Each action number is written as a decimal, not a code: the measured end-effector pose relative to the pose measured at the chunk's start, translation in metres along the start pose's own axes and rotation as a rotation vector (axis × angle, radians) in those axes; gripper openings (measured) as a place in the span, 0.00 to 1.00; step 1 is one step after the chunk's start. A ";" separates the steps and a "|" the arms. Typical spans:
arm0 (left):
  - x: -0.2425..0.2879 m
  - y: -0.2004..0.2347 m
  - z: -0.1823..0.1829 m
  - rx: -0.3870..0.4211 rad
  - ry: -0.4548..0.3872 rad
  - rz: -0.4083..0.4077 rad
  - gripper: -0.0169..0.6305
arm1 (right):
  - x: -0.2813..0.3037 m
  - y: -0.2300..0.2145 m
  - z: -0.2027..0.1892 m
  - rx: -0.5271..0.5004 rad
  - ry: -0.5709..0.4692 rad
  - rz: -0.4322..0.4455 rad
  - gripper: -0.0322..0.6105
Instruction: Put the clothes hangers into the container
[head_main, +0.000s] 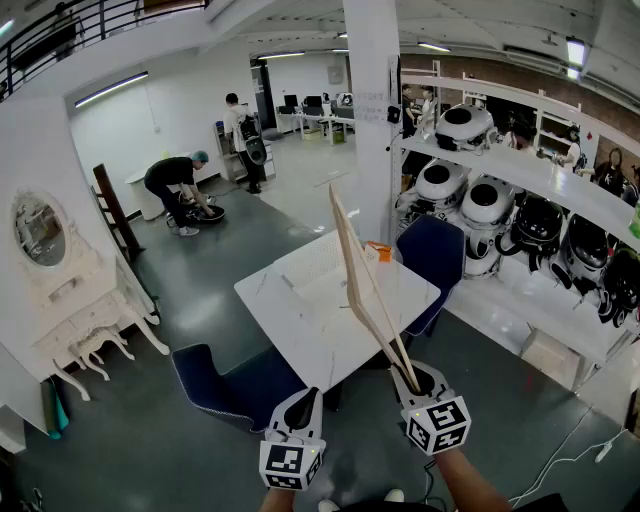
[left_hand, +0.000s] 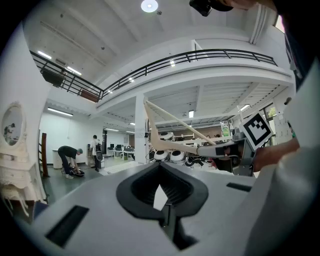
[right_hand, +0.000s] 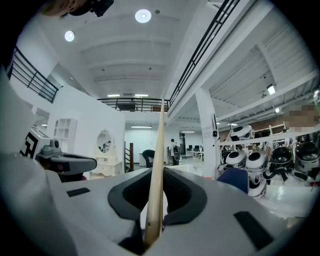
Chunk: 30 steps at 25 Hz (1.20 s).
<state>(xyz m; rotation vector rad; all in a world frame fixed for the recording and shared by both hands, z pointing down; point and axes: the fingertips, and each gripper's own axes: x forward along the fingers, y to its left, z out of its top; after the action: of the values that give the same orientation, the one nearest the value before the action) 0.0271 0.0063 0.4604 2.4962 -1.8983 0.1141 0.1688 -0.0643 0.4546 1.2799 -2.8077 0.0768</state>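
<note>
Pale wooden triangular clothes hanger (head_main: 350, 265) is clamped in the right gripper (head_main: 408, 372), with the jaws clenched on one thin bar of it, seen edge-on in the right gripper view (right_hand: 157, 165). The hanger is held up in the air over the white marble-pattern table (head_main: 300, 330), tilted, with its far end raised and clear of the tabletop. It is not in the white lattice-walled container (head_main: 318, 262), which is sat on the far part of the table. The left gripper (head_main: 300, 408) is held low at the near table edge, jaws closed together, nothing gripped. Dark blue upholstered chairs are seen at the far right (head_main: 435, 255) and near left (head_main: 230, 385) of the table.
</note>
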 end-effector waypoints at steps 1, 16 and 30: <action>-0.001 0.002 0.000 0.001 -0.001 -0.001 0.03 | 0.001 0.002 0.000 -0.001 0.000 -0.001 0.15; -0.021 0.031 -0.004 -0.005 -0.004 -0.025 0.03 | 0.012 0.032 0.002 0.008 -0.005 -0.039 0.15; -0.049 0.054 -0.027 -0.021 0.019 -0.087 0.03 | 0.013 0.074 -0.011 0.011 0.003 -0.088 0.15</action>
<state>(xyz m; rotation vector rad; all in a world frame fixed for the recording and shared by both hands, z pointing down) -0.0391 0.0404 0.4817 2.5491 -1.7713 0.1163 0.1042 -0.0248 0.4646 1.4021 -2.7481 0.0899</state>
